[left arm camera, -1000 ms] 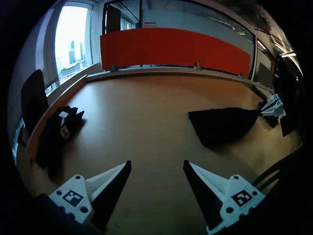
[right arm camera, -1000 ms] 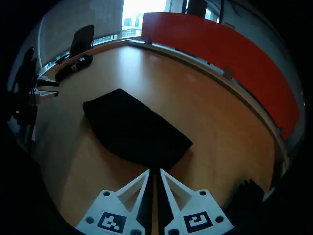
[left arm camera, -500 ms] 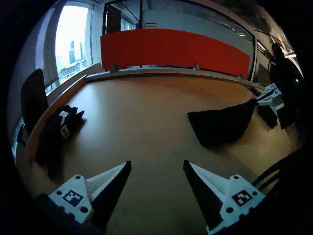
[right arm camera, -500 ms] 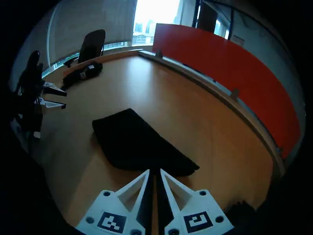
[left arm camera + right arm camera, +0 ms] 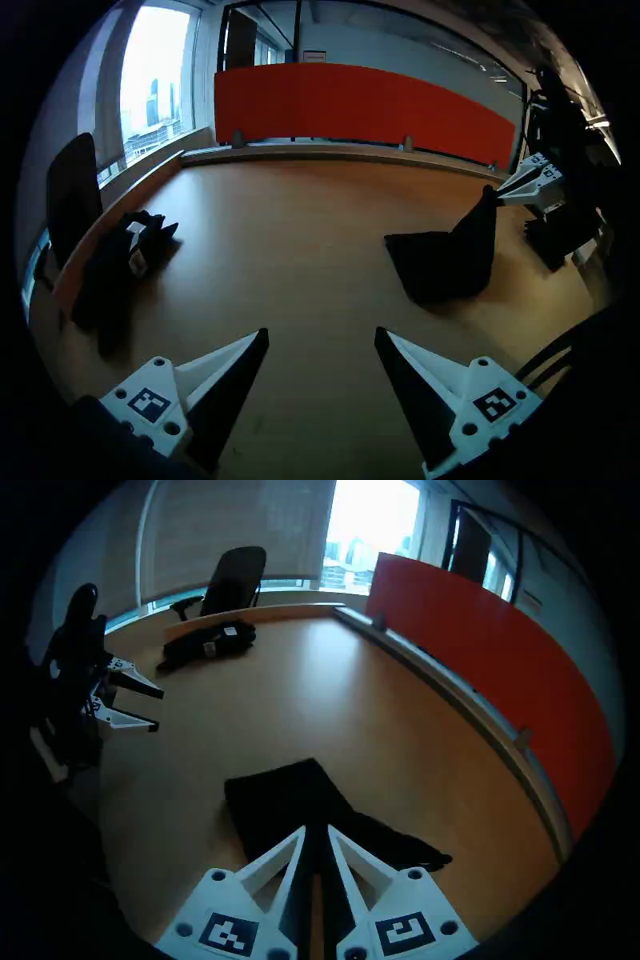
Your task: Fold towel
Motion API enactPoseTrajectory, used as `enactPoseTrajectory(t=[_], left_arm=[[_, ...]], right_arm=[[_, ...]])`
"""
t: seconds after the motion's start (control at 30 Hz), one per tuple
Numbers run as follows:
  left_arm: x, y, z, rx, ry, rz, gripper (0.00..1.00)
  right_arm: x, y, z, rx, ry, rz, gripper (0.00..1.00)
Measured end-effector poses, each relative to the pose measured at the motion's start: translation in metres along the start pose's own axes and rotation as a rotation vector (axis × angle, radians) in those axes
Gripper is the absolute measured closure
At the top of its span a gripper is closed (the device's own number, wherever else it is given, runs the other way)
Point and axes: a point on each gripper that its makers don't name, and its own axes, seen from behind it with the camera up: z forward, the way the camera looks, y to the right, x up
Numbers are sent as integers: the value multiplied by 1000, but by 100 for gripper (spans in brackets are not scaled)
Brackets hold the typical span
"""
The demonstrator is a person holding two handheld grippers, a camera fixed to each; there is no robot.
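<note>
left claw [image 5: 321, 331]: wide open, empty | right claw [image 5: 316, 830]: pinched on black towel [image 5: 276, 804] corner, raised off table [image 5: 320, 696]

The left gripper [image 5: 320, 331] has two long wedge-shaped fingers [image 5: 228, 384], black on their inner faces and tapering to sharp points. Each finger is set in a white plastic shell [image 5: 468, 384]. Every shell carries a square black-and-white marker [image 5: 150, 404] with small round screw holes [image 5: 159, 362] around it. The right gripper [image 5: 316, 829] is built the same way, with white shells, black inner faces and a square marker on each side.
</note>
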Motion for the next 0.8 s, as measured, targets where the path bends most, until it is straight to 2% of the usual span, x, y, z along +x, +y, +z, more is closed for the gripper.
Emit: enactPoseTrajectory(t=[0.27,0.4,0.53,0.6,0.8], left_arm=[[-5,-7,-6,13,-2,-3,1],[-10,-8,-7,17,-7,-3,1],[-15,-8,-5,18,-16,-7,1],[-17,-8,-3,17,-19,-8,1],[-15,-6,-1,9,-19,-1,1]], right_arm=[[13,-39,42,126,-33,-76,96],[7,-60,70,187,-65,-99,96],[-8,-70,95,217,-106,-97,96],[-14,-72,103,226,-123,-89,96],[-16,-76,105,239,-125,-70,96]])
